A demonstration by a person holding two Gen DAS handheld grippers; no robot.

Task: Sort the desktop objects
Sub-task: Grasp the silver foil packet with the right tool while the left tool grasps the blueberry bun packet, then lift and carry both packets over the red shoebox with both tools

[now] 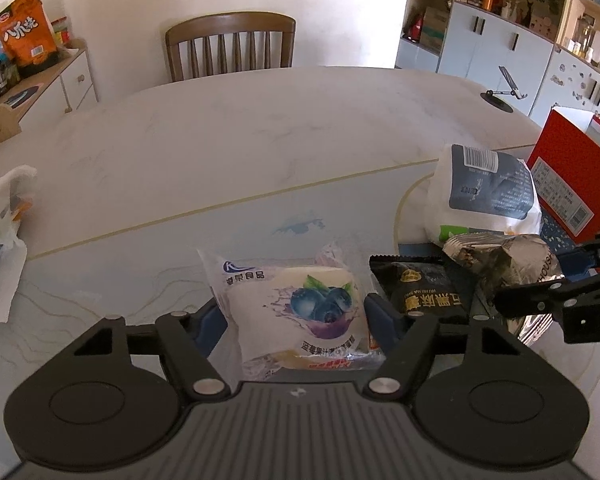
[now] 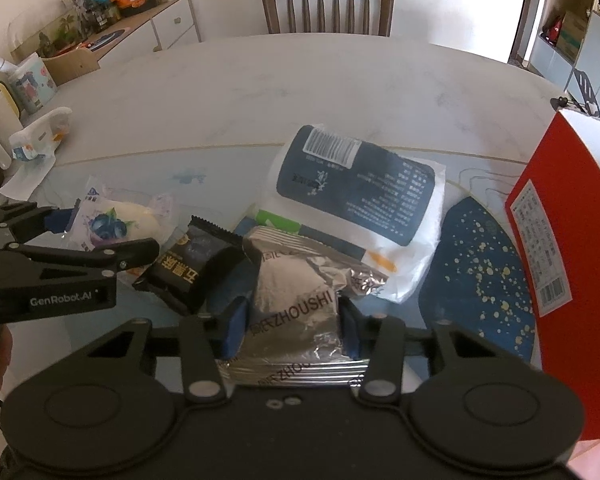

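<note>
My left gripper [image 1: 296,316] is shut on a white blueberry pastry packet [image 1: 300,308], its blue pads pressing both sides; the packet also shows in the right wrist view [image 2: 112,222]. My right gripper [image 2: 292,324] is shut on a silver foil snack packet [image 2: 296,304], which also shows in the left wrist view [image 1: 504,264]. A black snack packet [image 2: 192,264] lies between the two held packets, also seen from the left wrist [image 1: 428,292]. A large white bag with a dark blue label [image 2: 356,196] lies behind the foil packet.
A red box [image 2: 560,240] stands at the right beside a blue speckled mat [image 2: 480,260]. Crumpled white wrapping [image 1: 4,216] lies at the table's left. A wooden chair [image 1: 230,46] stands behind the marble table [image 1: 260,128]. A phone stand [image 1: 500,96] sits far right.
</note>
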